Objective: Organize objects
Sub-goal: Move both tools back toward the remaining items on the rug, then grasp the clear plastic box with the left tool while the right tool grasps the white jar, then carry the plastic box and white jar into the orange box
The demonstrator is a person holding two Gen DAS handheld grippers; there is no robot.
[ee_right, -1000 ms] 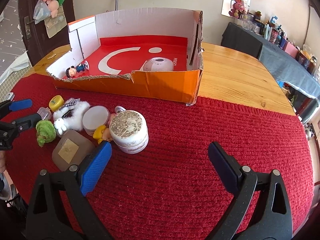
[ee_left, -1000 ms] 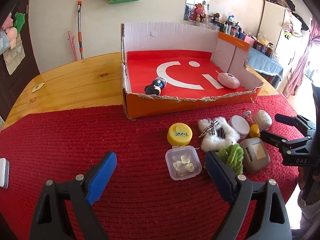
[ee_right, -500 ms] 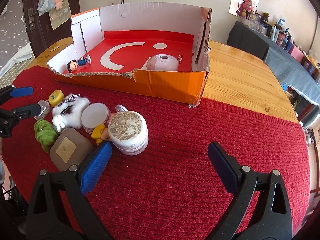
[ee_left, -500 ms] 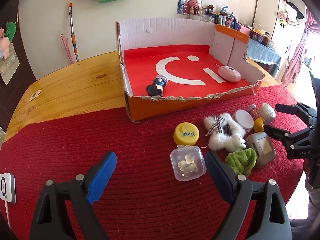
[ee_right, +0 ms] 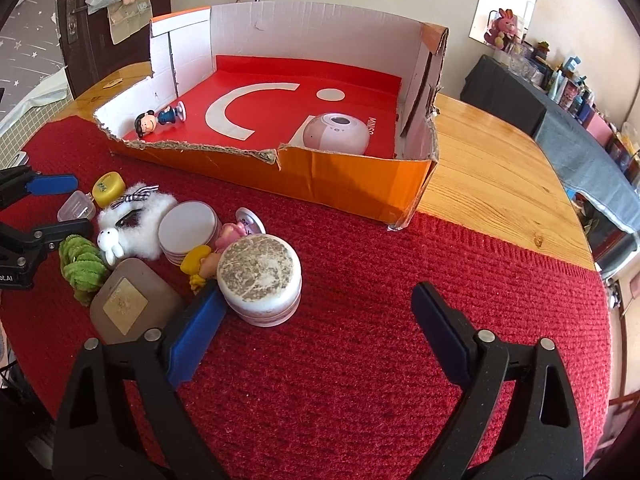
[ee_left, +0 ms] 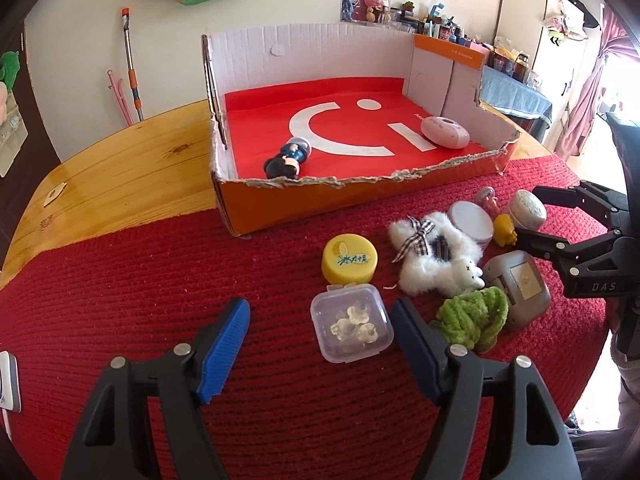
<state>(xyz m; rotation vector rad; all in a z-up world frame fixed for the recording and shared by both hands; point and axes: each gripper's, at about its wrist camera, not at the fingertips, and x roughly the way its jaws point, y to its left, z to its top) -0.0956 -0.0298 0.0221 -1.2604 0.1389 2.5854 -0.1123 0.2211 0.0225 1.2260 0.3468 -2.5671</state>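
A clear plastic box (ee_left: pixel 352 328) of small pale pieces lies on the red mat between the fingers of my left gripper (ee_left: pixel 320 312). It sits close to the right pad, and the left pad is well clear of it. The jaws are closing. A white jar (ee_right: pixel 260 280) with a speckled lid stands between the fingers of my right gripper (ee_right: pixel 318 294), against the left pad and far from the right one. Those jaws are closing too. The orange cardboard box (ee_left: pixel 360 196) holds a small figurine (ee_left: pixel 286 160) and a pink round device (ee_left: pixel 444 132).
Crowded beside the jar and box are a yellow tin (ee_left: pixel 349 258), a white fluffy clip (ee_left: pixel 436 256), a green scrunchie (ee_left: pixel 472 318), a grey case (ee_left: pixel 520 288), a round compact (ee_right: pixel 188 230) and a yellow-haired doll (ee_right: pixel 198 264). The wooden table (ee_left: pixel 128 172) shows beyond the mat.
Both grippers' jaws have narrowed. The right gripper's left pad has come up against the white jar. The views have shifted only slightly.
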